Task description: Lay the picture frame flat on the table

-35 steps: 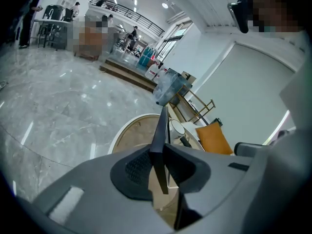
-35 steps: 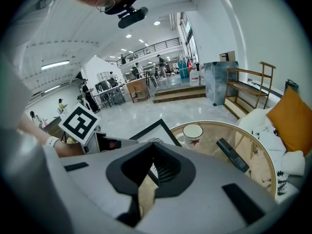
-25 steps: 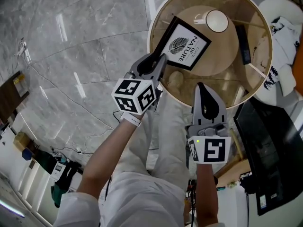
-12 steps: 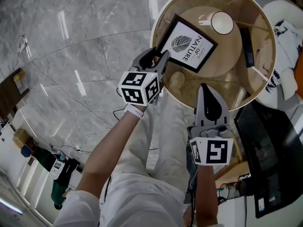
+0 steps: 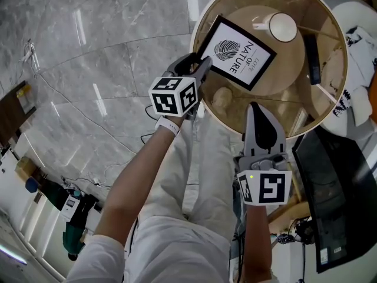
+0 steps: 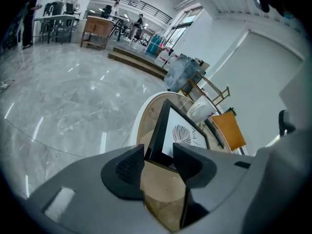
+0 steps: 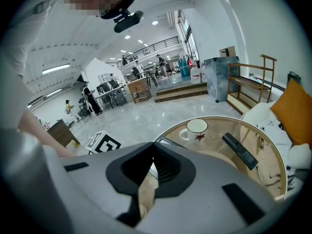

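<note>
The picture frame point(image 5: 238, 53), black-edged with a white leaf print, lies face up on the round glass table point(image 5: 283, 75). My left gripper point(image 5: 200, 66) is at the frame's near left corner. Its jaws are opening, and the corner of the frame point(image 6: 183, 133) shows in the gap between the pads without being pressed. My right gripper point(image 5: 254, 108) hovers over the table's near edge, shut with nothing in it; its tips point(image 7: 151, 162) meet.
A white mug point(image 5: 280, 26) stands just beyond the frame, and a black remote point(image 5: 312, 52) lies to its right. White cushions point(image 5: 353, 46) and a dark unit point(image 5: 336, 181) border the table on the right. Grey marble floor lies to the left.
The left gripper's jaws have spread apart at the frame's corner and let go of it. The right gripper has stayed where it was, shut.
</note>
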